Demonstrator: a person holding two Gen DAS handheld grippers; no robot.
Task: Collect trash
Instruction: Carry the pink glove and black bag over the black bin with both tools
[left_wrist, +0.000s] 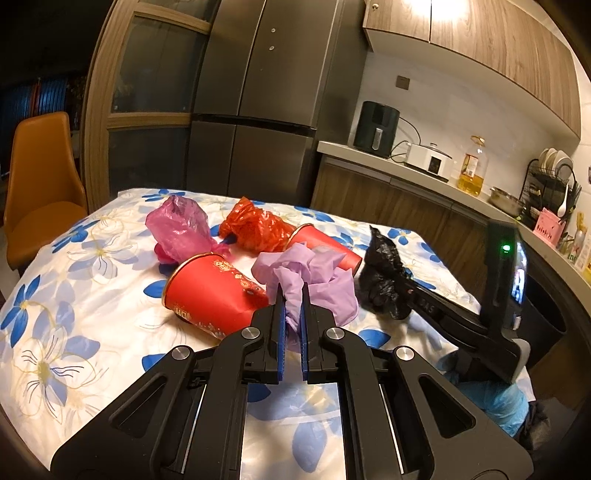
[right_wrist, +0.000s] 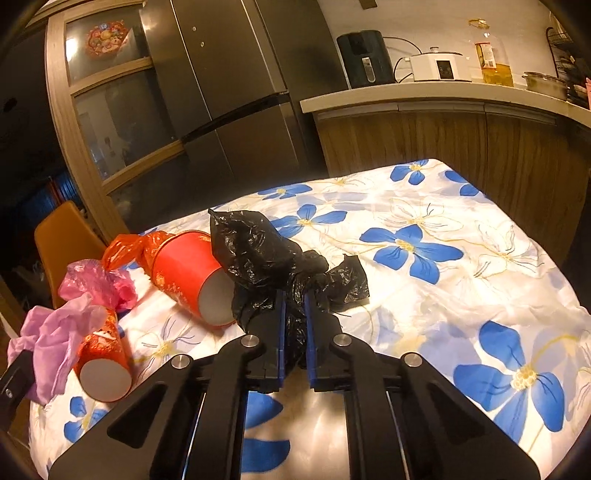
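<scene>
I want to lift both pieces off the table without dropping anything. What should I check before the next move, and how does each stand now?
1. Left gripper shut on the purple wad: ok, the wad sits between the pads.
2. Right gripper shut on the black bag: ok, pinched at its bunched middle.
3. Purple wad free of the near red cup: cannot tell, they sit close together.
4. Black bag free of the far red cup: cannot tell, the bag overlaps the cup's open end.
5. Trash bin located: cannot tell, none clearly in view.
6. Remaining trash: not ok, the pink bag and orange bag lie uncollected.
</scene>
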